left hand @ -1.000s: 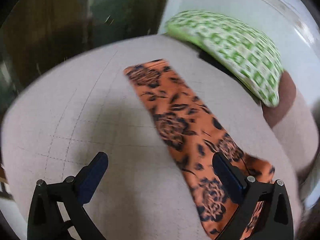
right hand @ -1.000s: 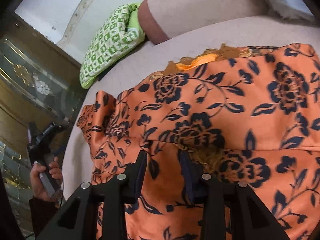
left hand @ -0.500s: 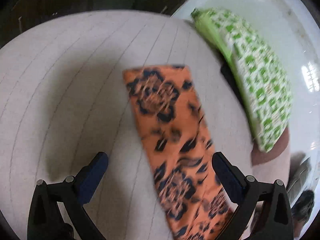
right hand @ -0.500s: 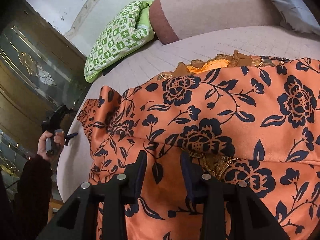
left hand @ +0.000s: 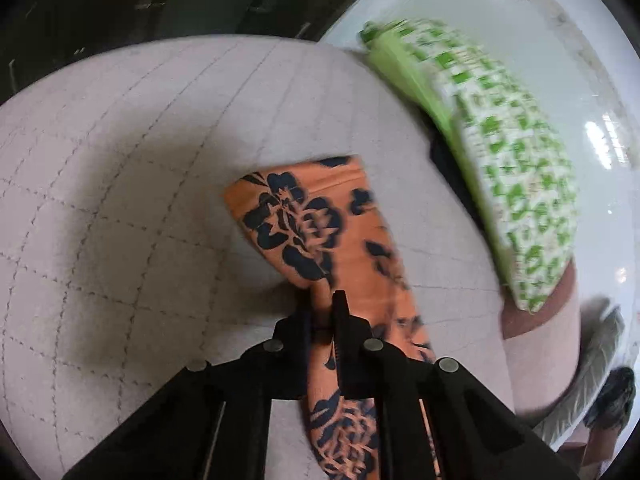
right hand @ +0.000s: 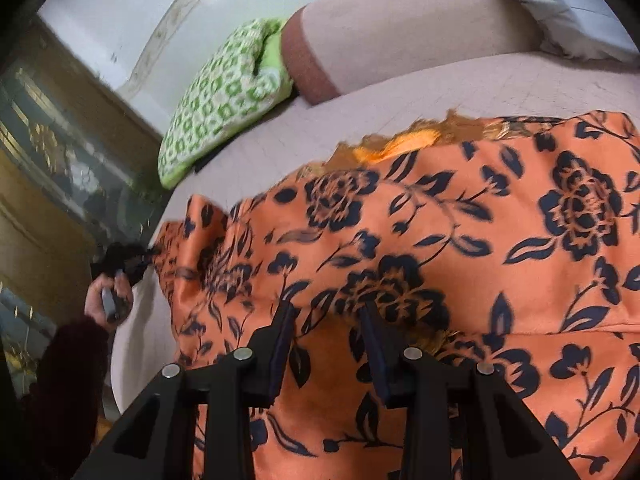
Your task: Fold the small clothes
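Now, line by line:

Garment: an orange garment [right hand: 460,248] printed with dark navy roses and leaves lies spread on a bed; a narrow sleeve-like strip [left hand: 320,232] of it stretches away across the cover.

Left tongs: the left tongs [left hand: 322,312] have just been closing and now pinch a raised edge of that strip, with cloth pressed between the black fingers [left hand: 340,316].

Right tongs: the right tongs [right hand: 328,320] rest over the wide body of the garment, fingers partly apart with a bulge of cloth between them; whether the pads actually squeeze it cannot be told.

Hand: in the right wrist view, a hand [right hand: 106,300] in a dark maroon sleeve [right hand: 60,380] holds the left tool at the garment's far left end.

Bed: a pale pink quilted bed cover [left hand: 120,200] with a stitched grid lies under everything.

Cushion: a green-and-white patterned cushion [left hand: 508,200] sits at the bed's edge, beside a pink bolster [right hand: 400,36] with a brown end band.

Beyond: a grey pillow [right hand: 560,4] lies at the upper right.
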A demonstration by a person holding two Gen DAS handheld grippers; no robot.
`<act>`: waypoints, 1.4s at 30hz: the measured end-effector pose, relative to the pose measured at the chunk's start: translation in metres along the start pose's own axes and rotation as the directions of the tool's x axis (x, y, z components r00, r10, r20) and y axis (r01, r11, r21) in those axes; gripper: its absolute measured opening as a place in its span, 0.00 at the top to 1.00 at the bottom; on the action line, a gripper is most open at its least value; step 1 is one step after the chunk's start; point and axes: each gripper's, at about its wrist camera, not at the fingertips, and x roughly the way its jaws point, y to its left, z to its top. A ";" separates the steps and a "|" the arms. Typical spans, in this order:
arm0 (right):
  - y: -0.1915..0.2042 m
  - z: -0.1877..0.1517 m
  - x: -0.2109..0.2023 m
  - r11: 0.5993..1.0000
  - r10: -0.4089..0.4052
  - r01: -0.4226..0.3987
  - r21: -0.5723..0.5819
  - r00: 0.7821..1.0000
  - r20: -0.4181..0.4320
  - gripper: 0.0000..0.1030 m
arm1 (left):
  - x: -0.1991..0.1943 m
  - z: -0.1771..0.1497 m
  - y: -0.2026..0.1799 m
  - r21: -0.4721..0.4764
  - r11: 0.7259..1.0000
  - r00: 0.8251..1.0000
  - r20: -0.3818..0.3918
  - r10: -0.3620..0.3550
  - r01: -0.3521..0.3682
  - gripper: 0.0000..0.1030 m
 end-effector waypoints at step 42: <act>-0.063 0.026 -0.018 0.983 -0.072 0.056 0.173 0.993 0.089 0.37 | 0.010 -0.005 0.017 -0.111 0.992 0.999 0.007 -0.053 0.053 0.91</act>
